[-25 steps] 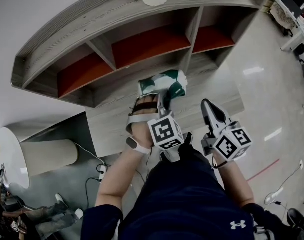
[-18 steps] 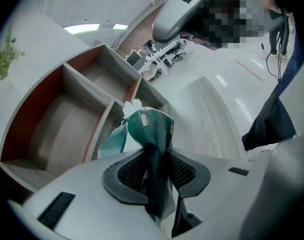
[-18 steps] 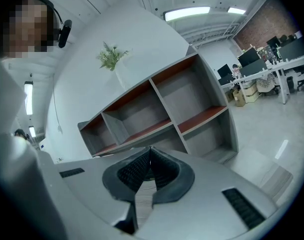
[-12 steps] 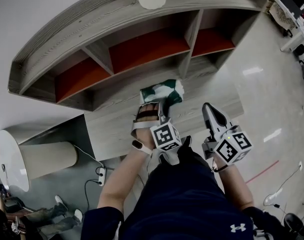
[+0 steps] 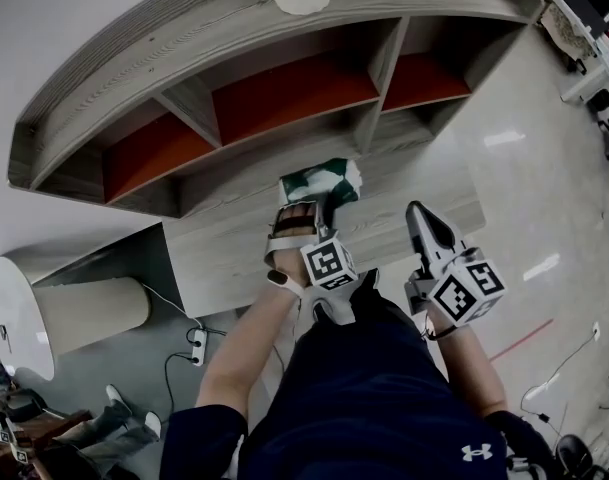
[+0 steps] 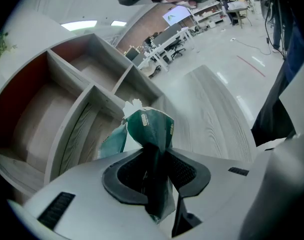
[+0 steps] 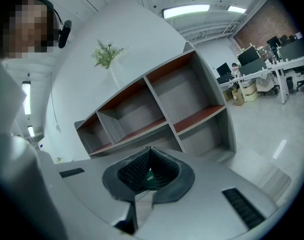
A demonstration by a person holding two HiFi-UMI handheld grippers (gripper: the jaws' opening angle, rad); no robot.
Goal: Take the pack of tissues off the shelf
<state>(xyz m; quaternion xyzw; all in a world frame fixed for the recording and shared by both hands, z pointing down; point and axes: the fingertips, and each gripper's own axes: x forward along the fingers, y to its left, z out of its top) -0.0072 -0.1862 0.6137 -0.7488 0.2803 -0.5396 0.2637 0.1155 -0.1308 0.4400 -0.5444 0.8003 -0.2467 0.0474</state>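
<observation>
At the far left of the head view a round white table (image 5: 12, 318) stands on the floor, and a white power strip (image 5: 195, 345) lies on the floor near the left edge of the bench (image 5: 219, 258), a low grey wooden platform. Behind the bench's back edge stands the shelf (image 5: 234, 38), of grey wood with red surfaces inside its compartments. All the compartments that the views show are bare.

The pack of tissues (image 5: 320, 182) is off the shelf. It is green and white, and the left gripper (image 5: 309, 206) grasps it in the air. In the head view it appears over the back part of the bench, just in front of the shelf's lower middle. In the left gripper view the jaws of the left gripper (image 6: 154, 159) are clenched on the soft wrapper of the pack (image 6: 148, 129). The wrapper is pinched into a dark fold between the pads, and the rest of the pack sticks out beyond the tips towards the shelf (image 6: 67, 109). The pack touches neither the shelf nor the bench (image 6: 216, 109), as far as I can tell.

The right gripper (image 5: 417, 211) is to the right of the left one, over the front right part of the bench. In its own view the right gripper (image 7: 150, 150) has its tips together and grasps nothing. A little plant (image 7: 107, 54) stands on top of the shelf (image 7: 156, 104)
</observation>
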